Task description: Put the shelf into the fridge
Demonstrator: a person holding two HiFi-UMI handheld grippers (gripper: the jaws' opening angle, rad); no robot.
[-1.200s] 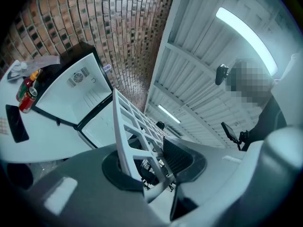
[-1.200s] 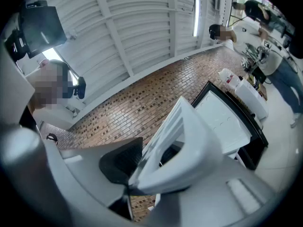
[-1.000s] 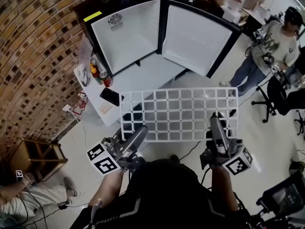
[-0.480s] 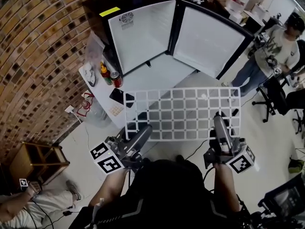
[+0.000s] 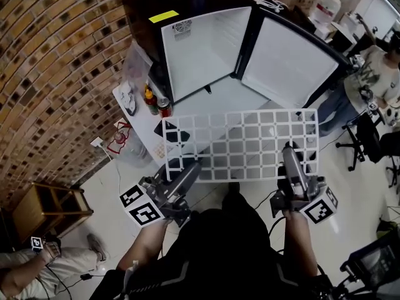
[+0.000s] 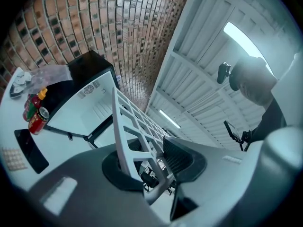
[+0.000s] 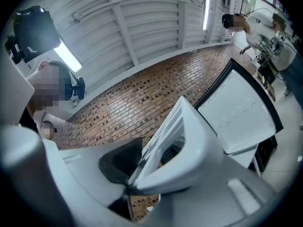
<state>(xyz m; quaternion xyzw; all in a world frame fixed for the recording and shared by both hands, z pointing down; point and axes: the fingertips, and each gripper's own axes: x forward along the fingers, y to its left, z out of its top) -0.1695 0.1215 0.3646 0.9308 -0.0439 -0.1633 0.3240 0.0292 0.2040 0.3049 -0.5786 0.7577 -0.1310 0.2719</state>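
Bright ceiling strip lights, glare; heavy fisheye warp (edges dark)

one shelf, one fridge, two hand-held grippers.

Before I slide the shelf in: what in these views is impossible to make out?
1. Support rails inside the fridge: head view, too small and washed-out white; left gripper view, faint and partly behind the shelf.
2. Fridge cabinet, right gripper view: hidden by the shelf and the jaw; only the door shows.
3. Shelf's near edge, head view: covered where the left hand-held gripper and right hand-held gripper clamp it.
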